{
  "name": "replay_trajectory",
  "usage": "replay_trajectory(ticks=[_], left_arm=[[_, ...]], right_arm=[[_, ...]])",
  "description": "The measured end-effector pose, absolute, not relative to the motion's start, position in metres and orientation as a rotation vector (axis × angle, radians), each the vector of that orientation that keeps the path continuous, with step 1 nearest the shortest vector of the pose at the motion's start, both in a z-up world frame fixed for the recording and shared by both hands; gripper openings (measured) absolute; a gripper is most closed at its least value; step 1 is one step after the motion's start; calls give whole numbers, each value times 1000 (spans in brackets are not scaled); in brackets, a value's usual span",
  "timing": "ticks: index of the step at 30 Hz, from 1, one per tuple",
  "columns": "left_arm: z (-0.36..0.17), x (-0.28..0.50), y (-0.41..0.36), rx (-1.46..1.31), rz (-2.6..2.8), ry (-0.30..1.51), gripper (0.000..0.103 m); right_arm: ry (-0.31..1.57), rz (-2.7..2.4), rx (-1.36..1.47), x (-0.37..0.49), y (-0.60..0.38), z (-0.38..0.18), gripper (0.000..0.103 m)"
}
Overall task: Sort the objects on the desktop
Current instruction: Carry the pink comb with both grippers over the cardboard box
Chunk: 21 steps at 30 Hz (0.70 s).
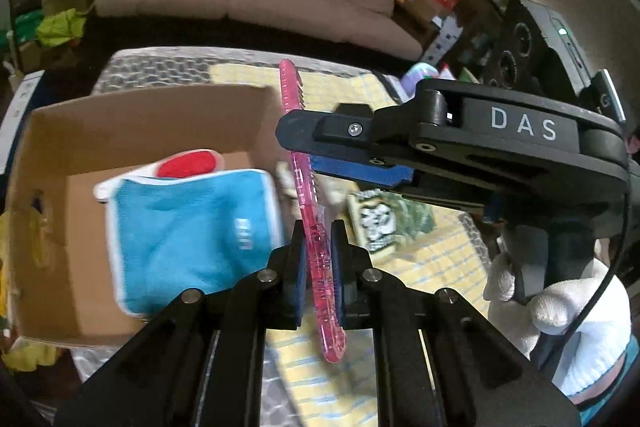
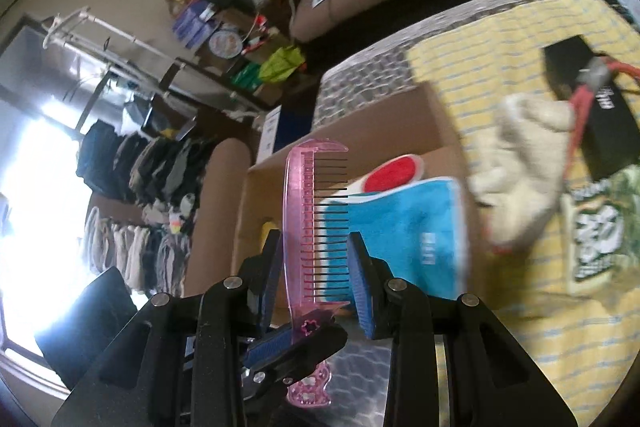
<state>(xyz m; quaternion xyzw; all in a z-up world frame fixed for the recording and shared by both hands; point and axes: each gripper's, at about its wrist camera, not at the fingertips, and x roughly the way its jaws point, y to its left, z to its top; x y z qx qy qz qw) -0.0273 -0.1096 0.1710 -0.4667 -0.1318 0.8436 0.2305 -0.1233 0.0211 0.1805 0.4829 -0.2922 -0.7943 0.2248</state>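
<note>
The pink comb is in mid-air between the two tools, over the near edge of the table by the cardboard box, so this looks like a handover on the way to dropping the comb in the box. The left gripper is clenched on the comb's handle, its blue pads pressed against both flat sides, with the handle end hanging below the fingers and the toothed part reaching up and away. In the right wrist view the same comb stands upright between the fingers of the right gripper, which are spread wide, one on the spine side and one on the tooth side. Neither pad appears to touch the plastic, so the right gripper is released and only brackets the comb. In the left wrist view it comes in from the right, crossing the comb about halfway up. The box sits at the left side of the table and already holds a blue cloth and something red and white behind it. On the yellow checked mat to the right lie a cream plush thing and a green and white packet, seemingly not yet sorted. Either the right gripper closes squarely on spine and teeth before the left lets go, or the left simply carries the comb leftward over the box rim and opens. The thin teeth could bend or slip under a pinch.
</note>
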Motion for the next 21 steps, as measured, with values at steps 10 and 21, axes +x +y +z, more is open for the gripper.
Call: replay_trajectory(ticks=[10, 21], left_arm=[[145, -50, -211, -1347, 2373, -393, 10], [92, -73, -264, -1469, 2370, -396, 10]], right_arm=[[-748, -2096, 1393, -175, -85, 155, 33], [-727, -2010, 1501, -215, -148, 98, 33]])
